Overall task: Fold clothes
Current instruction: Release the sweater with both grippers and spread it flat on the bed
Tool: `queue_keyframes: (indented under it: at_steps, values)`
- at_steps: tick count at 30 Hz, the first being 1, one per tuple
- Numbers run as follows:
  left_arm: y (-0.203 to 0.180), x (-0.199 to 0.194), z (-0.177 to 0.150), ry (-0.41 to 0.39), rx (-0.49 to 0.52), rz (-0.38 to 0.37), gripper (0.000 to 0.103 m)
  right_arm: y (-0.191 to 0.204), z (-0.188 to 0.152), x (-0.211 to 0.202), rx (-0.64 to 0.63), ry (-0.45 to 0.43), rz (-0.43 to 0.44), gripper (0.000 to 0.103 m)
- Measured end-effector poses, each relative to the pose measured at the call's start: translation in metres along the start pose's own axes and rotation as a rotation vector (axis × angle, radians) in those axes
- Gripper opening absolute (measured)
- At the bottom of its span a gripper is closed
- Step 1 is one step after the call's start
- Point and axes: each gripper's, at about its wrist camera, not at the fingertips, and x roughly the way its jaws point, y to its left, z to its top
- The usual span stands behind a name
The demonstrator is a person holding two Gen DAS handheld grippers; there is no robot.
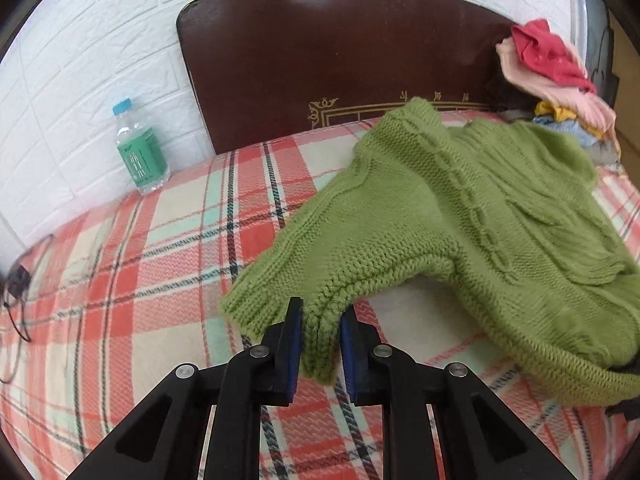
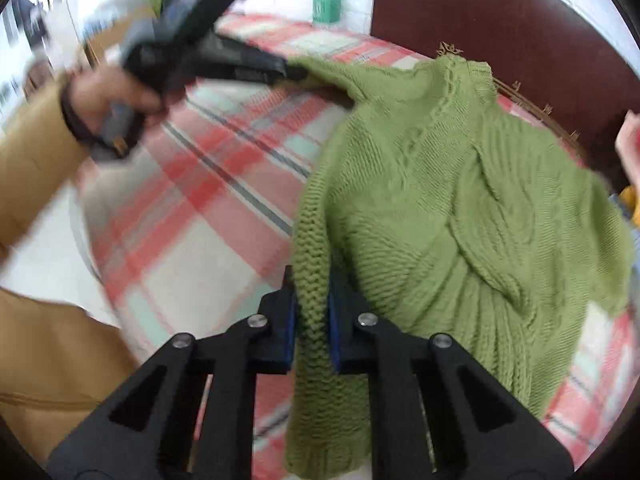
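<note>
I have the green sweater (image 1: pixel 460 216) pinched in both grippers: my left gripper (image 1: pixel 320 340) is clamped on the ribbed cuff of one sleeve, and my right gripper (image 2: pixel 312 320) is clamped on a thick ribbed edge, which I take to be the hem or the other cuff, though I cannot tell which. In both, knit fills the gap between the blue pads. Ahead of my jaws the body of the sweater hangs partly lifted, with the rest slumped on the plaid bed cover (image 1: pixel 140 260); beyond it stands the dark headboard (image 1: pixel 340 60). The biggest risk, I think, is the knit itself: it is loose and stretchy, so pulling my hands apart could drag the cuff out of the left pads or stretch the sleeve instead of spreading the body flat. My left grip holds only the tip of the cuff, so a sharp tug could free it. Off to the far right of my left jaws sits a pile of other clothes (image 1: pixel 556 80); a wide swing could snag it. To the far left stands a water bottle (image 1: pixel 140 148), which a flung sleeve could topple.
</note>
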Motion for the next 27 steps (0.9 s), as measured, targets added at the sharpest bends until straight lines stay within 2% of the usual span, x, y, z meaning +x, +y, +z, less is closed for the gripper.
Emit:
queue_keyframes:
  at_steps: [4,6,8,10,12,15,17,18,20,21,22,25,27]
  values:
    - [0.017,-0.023,-0.005,-0.026,-0.07,-0.117,0.019,0.025,0.028,-0.021,0.003,-0.08,0.163,0.014]
    - [0.024,-0.041,-0.012,-0.054,-0.082,-0.149,0.02,0.042,0.037,-0.02,-0.016,-0.103,0.231,0.013]
    - [0.031,-0.059,-0.019,-0.083,-0.094,-0.181,0.034,0.059,0.045,-0.008,-0.026,-0.097,0.299,0.012]
    - [0.038,-0.072,-0.029,-0.105,-0.1,-0.183,0.04,0.077,0.045,0.017,-0.082,-0.05,0.259,0.012]
    - [0.043,-0.081,-0.041,-0.104,-0.104,-0.172,0.04,0.089,0.038,0.046,-0.111,0.023,0.233,0.013]
    - [0.04,-0.09,-0.061,-0.09,-0.097,-0.21,0.043,0.082,0.021,0.054,-0.08,0.057,0.28,0.014]
    - [0.029,-0.09,-0.074,-0.079,-0.091,-0.239,0.059,0.07,0.01,0.038,-0.068,0.024,0.269,0.015]
    - [0.02,-0.088,-0.079,-0.068,-0.086,-0.268,0.061,0.06,0.005,0.027,-0.044,0.001,0.259,0.018]
    - [0.001,-0.083,-0.089,-0.046,-0.075,-0.331,0.064,0.032,-0.008,0.001,0.036,-0.054,0.234,0.053]
    - [-0.009,-0.078,-0.091,-0.032,-0.078,-0.359,0.064,0.019,-0.016,-0.012,0.091,-0.09,0.211,0.082]
    - [-0.019,-0.073,-0.093,-0.017,-0.081,-0.387,0.066,0.001,-0.026,-0.029,0.156,-0.139,0.184,0.088]
    - [-0.048,-0.056,-0.099,0.029,-0.091,-0.47,0.066,-0.056,-0.055,-0.07,0.329,-0.238,0.126,0.088]
    - [-0.066,-0.047,-0.101,0.055,-0.098,-0.515,0.066,-0.093,-0.077,-0.09,0.422,-0.255,0.021,0.088]
